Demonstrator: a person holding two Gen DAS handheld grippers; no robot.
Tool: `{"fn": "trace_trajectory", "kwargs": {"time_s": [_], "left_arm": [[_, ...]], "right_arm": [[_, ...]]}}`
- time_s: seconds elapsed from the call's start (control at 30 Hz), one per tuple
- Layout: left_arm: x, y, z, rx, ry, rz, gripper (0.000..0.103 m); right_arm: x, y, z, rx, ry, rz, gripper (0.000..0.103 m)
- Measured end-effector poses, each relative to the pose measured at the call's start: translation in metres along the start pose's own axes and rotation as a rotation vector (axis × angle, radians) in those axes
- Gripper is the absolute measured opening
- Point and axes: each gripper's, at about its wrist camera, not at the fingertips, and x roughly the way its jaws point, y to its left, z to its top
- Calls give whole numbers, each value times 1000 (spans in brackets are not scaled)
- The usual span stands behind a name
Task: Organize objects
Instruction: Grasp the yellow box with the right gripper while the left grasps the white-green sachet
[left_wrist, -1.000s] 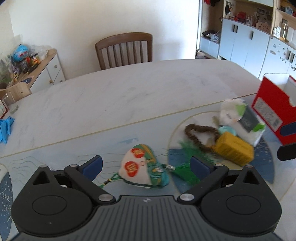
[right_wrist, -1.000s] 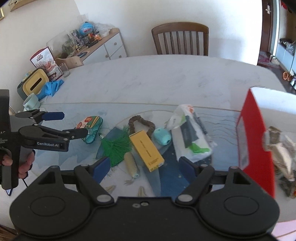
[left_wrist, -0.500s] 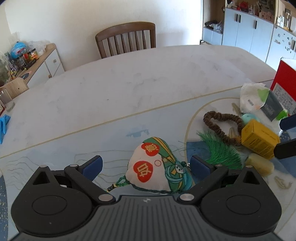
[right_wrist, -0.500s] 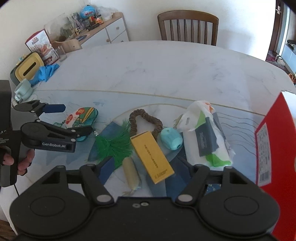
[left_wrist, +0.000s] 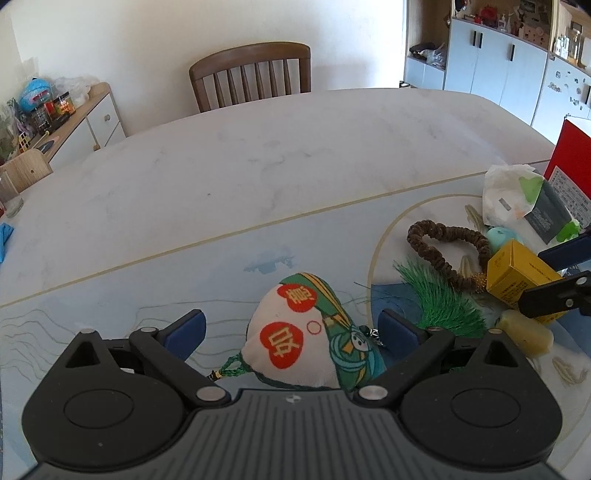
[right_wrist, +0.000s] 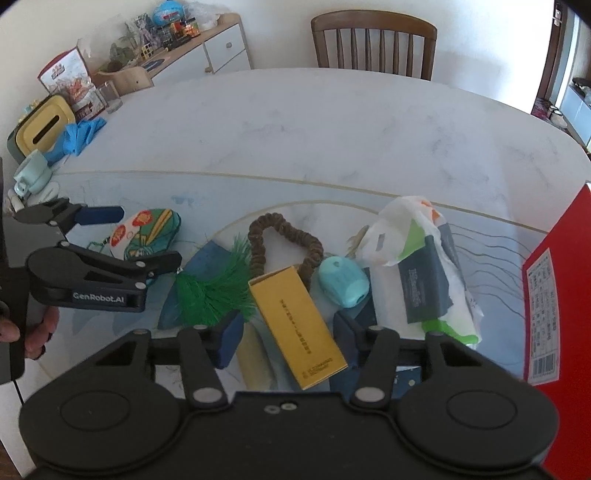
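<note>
Both grippers are sinking toward the tabletop (left_wrist: 258, 177). Right gripper (right_wrist: 291, 332) fingers, just closing, are still apart around the yellow box (right_wrist: 295, 325), not yet pressing it. Left gripper (left_wrist: 291, 326) fingers are standing wide around the embroidered pouch (left_wrist: 314, 332). Judging from this, centring on the box's long sides before squeezing is preventing it twisting.

The table (right_wrist: 332, 122) looked like smooth, pale marble-patterned stone with a soft sheen. The pouch (left_wrist: 314, 332) was printed cloth, matt and padded, with a green cord loop. The tassel (right_wrist: 218, 291) was fine green thread, the ring (right_wrist: 284, 243) a rough brown bead string. The yellow box (right_wrist: 295, 325) was matt cardboard, the red box (right_wrist: 554, 317) glossier card. The chair (left_wrist: 251, 77) was varnished wood.
</note>
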Motion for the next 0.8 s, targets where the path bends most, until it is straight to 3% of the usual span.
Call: {"fn": "trace_trajectory", "kwargs": {"time_s": [0.17, 0.4, 0.8], "left_arm": [[-3, 1, 0, -6, -5, -5, 88], [-5, 1, 4, -20, 11, -29, 59], [-27, -3, 6, -49, -9, -54, 54]], "right_arm": [[2, 2, -1, -20, 7, -16, 40], [2, 4, -3, -31, 2, -20, 35], [-13, 10, -10, -50, -27, -25, 28]]}}
